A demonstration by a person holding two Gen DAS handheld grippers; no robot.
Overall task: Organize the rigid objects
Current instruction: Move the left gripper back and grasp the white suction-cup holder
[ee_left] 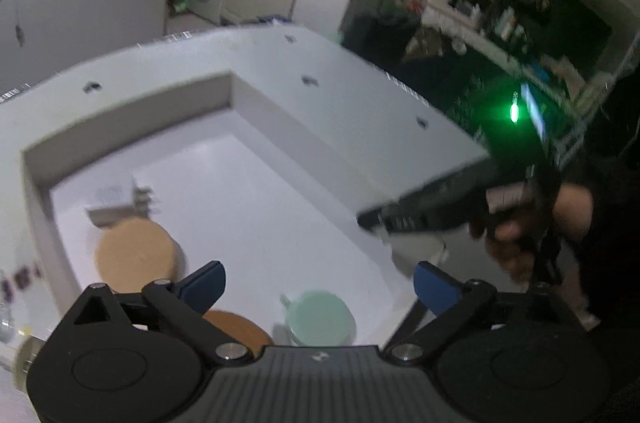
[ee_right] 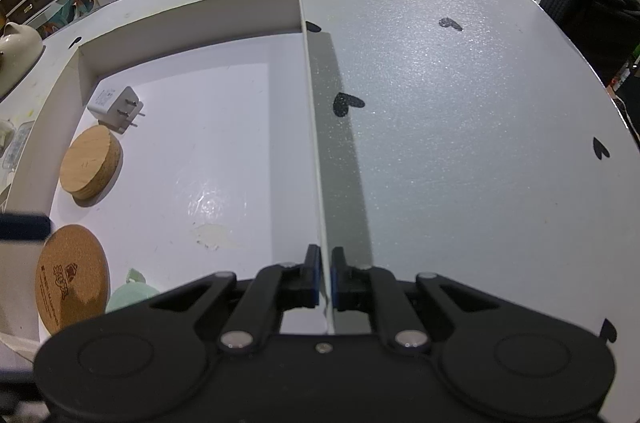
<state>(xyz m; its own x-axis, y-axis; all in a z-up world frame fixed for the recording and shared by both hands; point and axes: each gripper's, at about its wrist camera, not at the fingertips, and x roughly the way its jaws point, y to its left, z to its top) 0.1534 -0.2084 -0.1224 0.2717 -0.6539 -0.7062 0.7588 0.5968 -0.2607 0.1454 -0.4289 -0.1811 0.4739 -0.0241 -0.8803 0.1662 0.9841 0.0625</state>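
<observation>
A shallow white box point(ee_right: 192, 19) lies on the table. Along its left side sit a white plug charger point(ee_right: 116, 107), a thick wooden disc point(ee_right: 90, 161), a printed cork coaster point(ee_right: 72, 283) and a pale green round object point(ee_right: 130, 293). My right gripper point(ee_right: 326, 263) is shut on the box's thin right wall point(ee_right: 316, 143). My left gripper point(ee_left: 318, 279) hangs open above the box's near end, apart from everything. The green object point(ee_left: 320, 319) lies below between its fingers, the cork coaster point(ee_left: 236, 327) under the left finger. The wooden disc point(ee_left: 136, 255) and blurred charger point(ee_left: 116, 199) lie beyond.
The table point(ee_right: 460, 103) is pale and glittery with black heart marks, bare to the right of the box. A black cloth point(ee_right: 580, 3) lies at its far right corner, a white ceramic piece point(ee_right: 16, 43) at the left. A hand point(ee_left: 520, 223) holds the right gripper.
</observation>
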